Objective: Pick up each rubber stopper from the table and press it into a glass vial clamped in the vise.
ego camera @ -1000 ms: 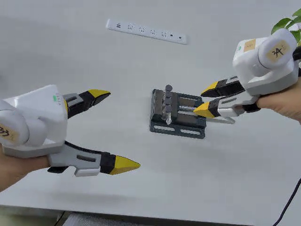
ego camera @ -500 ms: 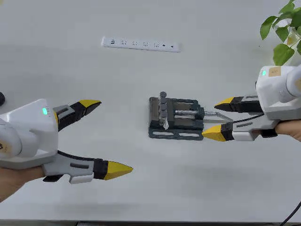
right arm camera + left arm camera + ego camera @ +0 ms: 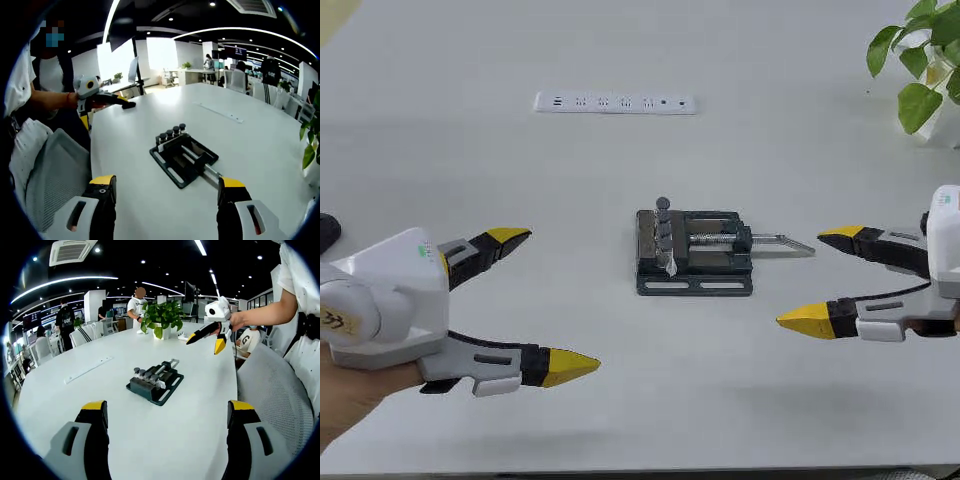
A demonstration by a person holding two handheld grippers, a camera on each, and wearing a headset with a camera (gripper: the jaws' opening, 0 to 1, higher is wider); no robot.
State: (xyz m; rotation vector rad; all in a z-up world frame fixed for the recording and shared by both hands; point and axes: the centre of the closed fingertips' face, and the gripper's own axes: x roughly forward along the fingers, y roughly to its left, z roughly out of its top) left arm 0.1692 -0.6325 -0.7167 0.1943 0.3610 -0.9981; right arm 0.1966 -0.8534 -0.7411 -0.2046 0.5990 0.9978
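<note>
I hold the left gripper [image 3: 557,300] and right gripper [image 3: 805,277] wide open and empty, each well apart from the vise [image 3: 695,265] mid-table. A row of vials [image 3: 666,240] stands clamped in it, each seemingly topped with a dark stopper [image 3: 663,204]. I judge the pressing done, or nearly.

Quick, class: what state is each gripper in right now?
Left gripper: open, holding nothing.
Right gripper: open, holding nothing.
</note>
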